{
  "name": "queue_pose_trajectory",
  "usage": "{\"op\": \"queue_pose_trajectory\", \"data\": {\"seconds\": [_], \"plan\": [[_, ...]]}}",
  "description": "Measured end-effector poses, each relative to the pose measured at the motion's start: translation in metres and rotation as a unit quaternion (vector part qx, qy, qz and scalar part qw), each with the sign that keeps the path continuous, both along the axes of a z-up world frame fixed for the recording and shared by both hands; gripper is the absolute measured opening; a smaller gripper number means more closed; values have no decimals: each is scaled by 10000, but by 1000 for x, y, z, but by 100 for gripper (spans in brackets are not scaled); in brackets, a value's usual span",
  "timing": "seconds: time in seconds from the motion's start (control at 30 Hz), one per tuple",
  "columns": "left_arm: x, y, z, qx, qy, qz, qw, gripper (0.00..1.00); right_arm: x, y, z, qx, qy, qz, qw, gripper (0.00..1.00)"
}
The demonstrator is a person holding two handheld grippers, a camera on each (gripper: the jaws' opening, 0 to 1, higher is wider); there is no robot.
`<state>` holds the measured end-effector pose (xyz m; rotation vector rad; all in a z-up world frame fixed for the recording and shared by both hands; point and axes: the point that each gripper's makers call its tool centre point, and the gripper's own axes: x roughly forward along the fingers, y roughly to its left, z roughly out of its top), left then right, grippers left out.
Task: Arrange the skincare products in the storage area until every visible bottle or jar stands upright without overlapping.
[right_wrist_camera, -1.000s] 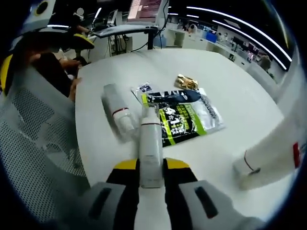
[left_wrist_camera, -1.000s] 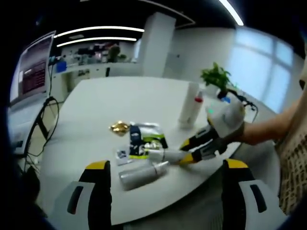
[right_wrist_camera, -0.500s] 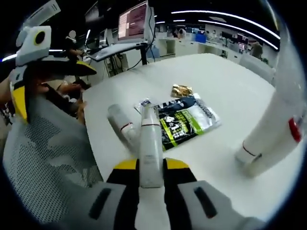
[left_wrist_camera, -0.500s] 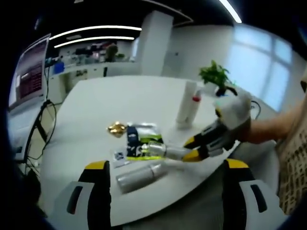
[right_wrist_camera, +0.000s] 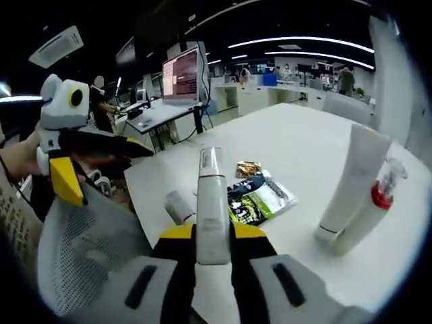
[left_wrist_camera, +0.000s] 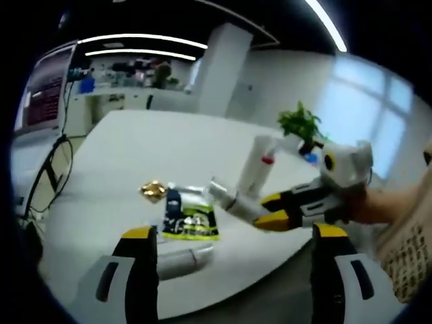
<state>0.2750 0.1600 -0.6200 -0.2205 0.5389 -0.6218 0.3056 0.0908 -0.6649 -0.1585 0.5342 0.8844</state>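
Right tongs (right_wrist_camera: 212, 237) grip one slim white pump bottle (right_wrist_camera: 211, 206); left tongs (left_wrist_camera: 229, 243) gape, holding nothing.
On the white desk (right_wrist_camera: 307, 145): two upright white tubes (right_wrist_camera: 351, 185), one lying grey bottle (right_wrist_camera: 179, 206), one green-black sachet (right_wrist_camera: 256, 199).

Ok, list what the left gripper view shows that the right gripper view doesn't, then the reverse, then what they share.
Left gripper view: a potted plant in front of a window.
Right gripper view: a mesh chair beside the table.
Both: the right gripper shut on a white bottle, the left gripper open, a second bottle lying on its side, the green sachet, the gold wrapper, the upright tube and the red-collared bottle next to it.
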Motion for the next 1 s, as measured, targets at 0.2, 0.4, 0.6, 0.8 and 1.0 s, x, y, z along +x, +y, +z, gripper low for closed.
{"op": "queue_pose_trajectory", "data": {"seconds": [0.2,0.4,0.6,0.8,1.0], "plan": [[2,-18,14,-412,20,-73,9991,89,-5,-3,16,164,-219,-54,9996,17],[6,-33,22,-828,110,-110,9964,83,-12,-5,40,431,-527,-52,9977,17],[13,-43,34,-1163,108,-100,9931,75,-21,-6,55,429,-790,35,9959,18],[14,-59,53,-1889,111,-198,9817,58,-28,-7,74,361,-1362,225,9898,18],[14,-65,65,-2472,76,-196,9687,43,-36,-7,86,281,-1672,395,9847,18]]}}
